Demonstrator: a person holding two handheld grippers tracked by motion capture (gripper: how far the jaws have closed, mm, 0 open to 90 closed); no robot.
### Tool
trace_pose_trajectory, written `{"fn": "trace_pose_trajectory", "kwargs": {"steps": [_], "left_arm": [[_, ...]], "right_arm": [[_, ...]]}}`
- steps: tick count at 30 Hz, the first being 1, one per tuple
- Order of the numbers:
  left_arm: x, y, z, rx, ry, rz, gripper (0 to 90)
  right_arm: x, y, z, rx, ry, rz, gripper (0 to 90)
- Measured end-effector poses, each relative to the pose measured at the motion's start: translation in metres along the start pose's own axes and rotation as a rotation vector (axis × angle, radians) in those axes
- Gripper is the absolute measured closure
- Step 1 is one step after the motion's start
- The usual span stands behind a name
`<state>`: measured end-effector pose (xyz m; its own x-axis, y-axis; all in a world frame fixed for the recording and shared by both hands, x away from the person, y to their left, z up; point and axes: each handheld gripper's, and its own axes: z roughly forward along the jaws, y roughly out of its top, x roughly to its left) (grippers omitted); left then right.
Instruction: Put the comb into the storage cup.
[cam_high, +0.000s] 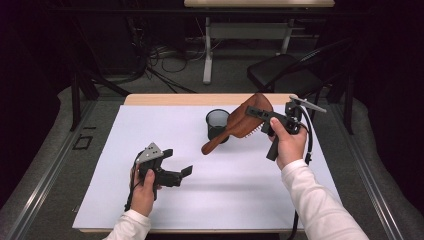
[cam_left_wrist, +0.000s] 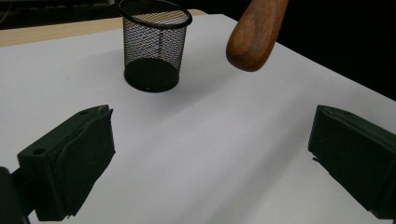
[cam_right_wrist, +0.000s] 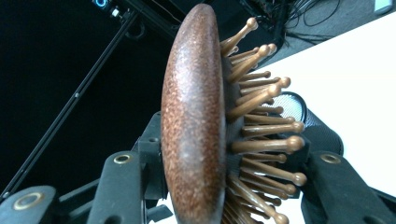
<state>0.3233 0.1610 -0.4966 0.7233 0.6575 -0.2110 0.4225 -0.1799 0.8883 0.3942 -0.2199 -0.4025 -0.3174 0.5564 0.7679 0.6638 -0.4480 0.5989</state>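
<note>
- Right gripper (cam_high: 261, 120) clamped on hairbrush (cam_high: 239, 126) head, brush in air, handle pointing down-left beside mesh cup (cam_high: 217, 124).
- Left gripper (cam_high: 176, 162) open, empty, resting near left on table (cam_high: 100, 190).
- Tip handle down, centre over cup rim, lower slowly; avoid knocking cup.

Wooden hairbrush (cam_high: 245, 122), tilted midair, handle down

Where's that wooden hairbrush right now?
In the high view the wooden hairbrush is off the table at right of centre, clamped by its head in the right gripper, its handle slanting down beside the black mesh cup.
</note>
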Motion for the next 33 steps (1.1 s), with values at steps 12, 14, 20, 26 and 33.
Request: {"fn": "trace_pose_trajectory", "kwargs": {"steps": [12, 14, 20, 26, 33], "left_arm": [[0.003, -0.001, 0.0, -0.006, 0.006, -0.021, 0.3], [0.003, -0.001, 0.0, -0.012, 0.007, -0.021, 0.2], [0.005, -0.001, -0.002, -0.018, 0.009, -0.024, 0.3], [0.006, -0.001, -0.003, -0.027, 0.018, -0.038, 0.3], [0.006, -0.001, -0.003, -0.025, 0.02, -0.043, 0.3]], "right_arm": [[0.007, 0.015, 0.01, -0.046, -0.045, -0.023, 49.5], [0.009, 0.018, 0.012, -0.058, -0.054, -0.034, 49.5], [0.012, 0.025, 0.018, -0.093, -0.067, -0.033, 49.4], [0.016, 0.03, 0.024, -0.114, -0.092, -0.043, 49.3], [0.018, 0.037, 0.027, -0.137, -0.129, -0.061, 49.2]]}}
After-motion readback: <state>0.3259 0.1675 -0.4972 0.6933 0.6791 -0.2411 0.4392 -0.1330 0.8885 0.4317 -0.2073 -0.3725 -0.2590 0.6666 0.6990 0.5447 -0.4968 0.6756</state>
